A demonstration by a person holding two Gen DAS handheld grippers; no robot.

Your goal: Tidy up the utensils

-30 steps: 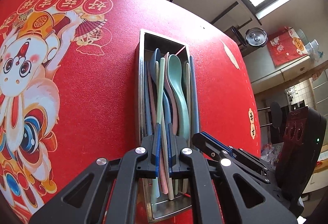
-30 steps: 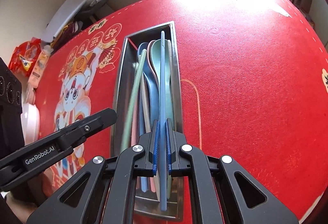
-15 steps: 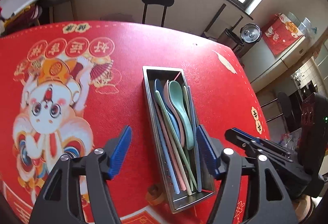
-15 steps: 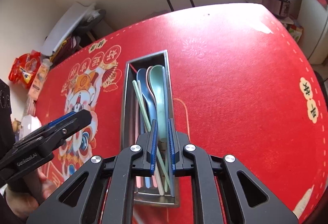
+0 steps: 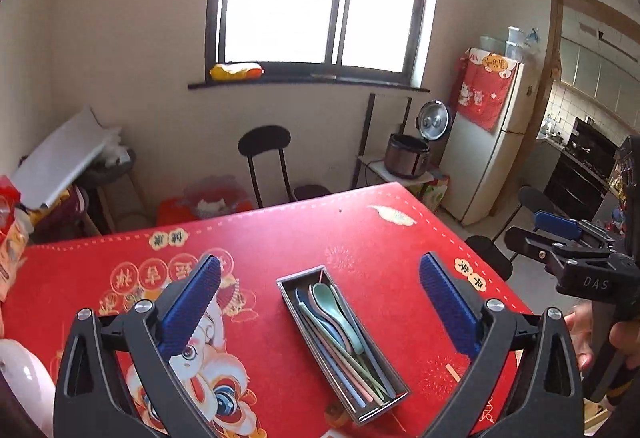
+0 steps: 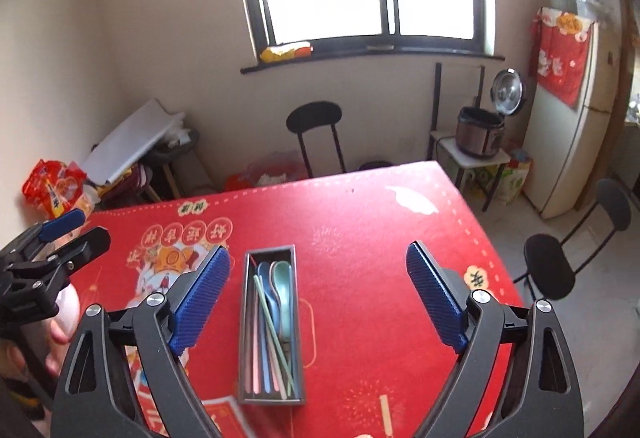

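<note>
A long metal tray (image 5: 288, 292) (image 6: 297, 318) lies on the red tablecloth and holds pastel spoons (image 5: 336, 312) (image 6: 282, 286) and chopsticks (image 5: 352, 366) (image 6: 272, 330) in blue, pink and green. My left gripper (image 5: 320, 302) is wide open and empty, raised well above the tray. My right gripper (image 6: 318, 290) is also wide open and empty, raised above the tray. Each gripper shows at the edge of the other's view, the right one (image 5: 560, 242) and the left one (image 6: 60, 234).
The table with its red printed cloth (image 5: 360, 230) stands near a wall. A black chair (image 5: 266, 157) stands behind it. A rice cooker (image 5: 408, 153) and a white fridge (image 5: 488, 141) are at the right. Snack bags (image 6: 52, 185) sit at the left.
Both grippers let go of the chopsticks they held in the tray, opened wide and rose far above the table. The utensils now all lie in the tray.
</note>
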